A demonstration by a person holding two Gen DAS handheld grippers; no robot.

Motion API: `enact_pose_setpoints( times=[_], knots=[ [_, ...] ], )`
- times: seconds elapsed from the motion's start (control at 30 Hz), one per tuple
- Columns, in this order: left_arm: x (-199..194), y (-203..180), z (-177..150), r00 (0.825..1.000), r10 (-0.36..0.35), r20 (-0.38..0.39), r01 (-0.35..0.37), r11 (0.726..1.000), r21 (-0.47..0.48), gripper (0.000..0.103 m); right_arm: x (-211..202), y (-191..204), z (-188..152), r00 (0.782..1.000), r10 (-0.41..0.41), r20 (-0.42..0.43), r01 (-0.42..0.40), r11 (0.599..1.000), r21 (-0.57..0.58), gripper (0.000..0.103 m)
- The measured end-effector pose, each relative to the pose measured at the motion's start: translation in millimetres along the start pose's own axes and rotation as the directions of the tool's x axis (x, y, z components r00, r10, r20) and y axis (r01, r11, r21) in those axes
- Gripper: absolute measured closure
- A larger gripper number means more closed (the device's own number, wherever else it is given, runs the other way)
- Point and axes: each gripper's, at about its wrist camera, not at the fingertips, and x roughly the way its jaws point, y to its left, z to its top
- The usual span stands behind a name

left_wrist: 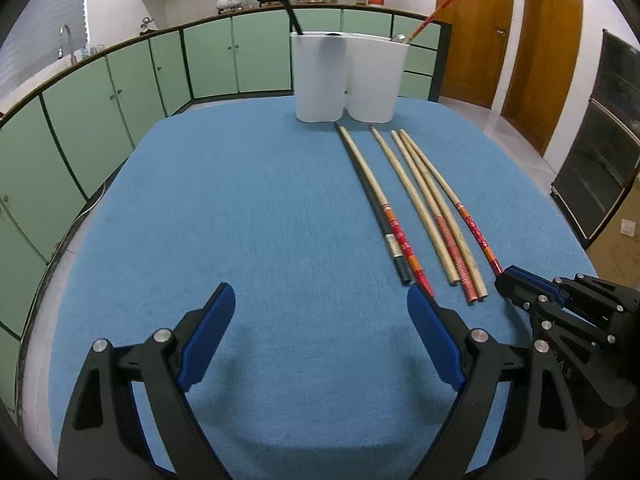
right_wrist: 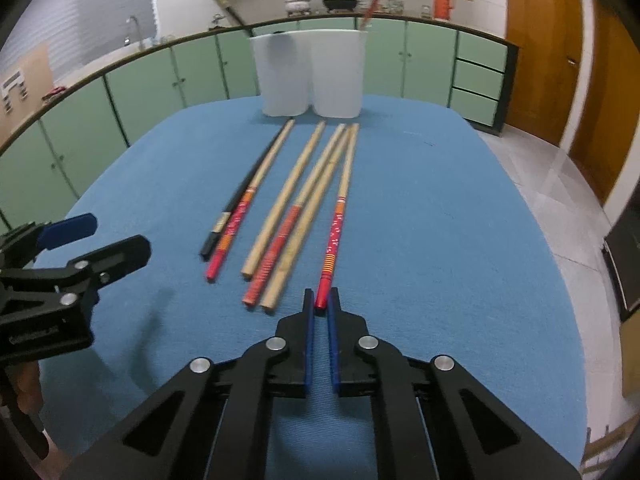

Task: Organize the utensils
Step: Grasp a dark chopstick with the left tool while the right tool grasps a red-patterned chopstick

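The right gripper [right_wrist: 321, 300] pinches the red end of the chopstick [right_wrist: 335, 232] lying rightmost in the row before the white holder [right_wrist: 312, 76]. The left gripper [left_wrist: 320, 312] hangs wide and empty. The pickup is under way; next it likely needs lifting, tipping upright, and dropping into the holder.

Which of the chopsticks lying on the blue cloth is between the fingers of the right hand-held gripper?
The rightmost bamboo chopstick with the red patterned handle, lying apart from the other five. Its red end sits between the closed fingers of the right hand-held gripper.
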Motion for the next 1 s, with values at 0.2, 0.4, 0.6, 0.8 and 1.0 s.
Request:
enact_pose_setpoints(
  times=[0.2, 0.4, 0.6, 0.8, 1.0],
  knots=[
    [10.2, -20.2, 3.6, 1.000, -0.025, -0.016, 0.026, 0.999, 0.030, 0.027, -0.9, -13.5, 0.0, 1.000, 0.001, 0.002, -0.001, 1.000, 0.031, 0.097],
    [29.2, -29.1, 2.8, 0.998, -0.012, -0.063, 0.014, 1.000, 0.024, 0.034, -0.4, -16.0, -0.3, 1.000, 0.015, 0.007, -0.015, 0.999, 0.043, 0.097],
    [34.9, -31.3, 2.8, 0.998, -0.001, -0.070, 0.001, 1.000, 0.002, 0.035, 0.1, -17.8, -1.6, 0.999, 0.030, 0.013, -0.030, 0.998, 0.056, 0.097],
    [36.7, -33.5, 6.2, 0.997, -0.007, -0.071, 0.006, 1.000, -0.015, 0.051, 0.6, -18.9, -1.5, 0.999, 0.042, 0.015, -0.043, 0.997, 0.071, 0.097],
    [37.6, -37.9, 9.8, 0.997, -0.055, -0.063, 0.054, 0.998, -0.015, 0.092, 1.2, -20.1, -1.3, 0.999, 0.051, 0.016, -0.052, 0.995, 0.080, 0.097]
  ],
)
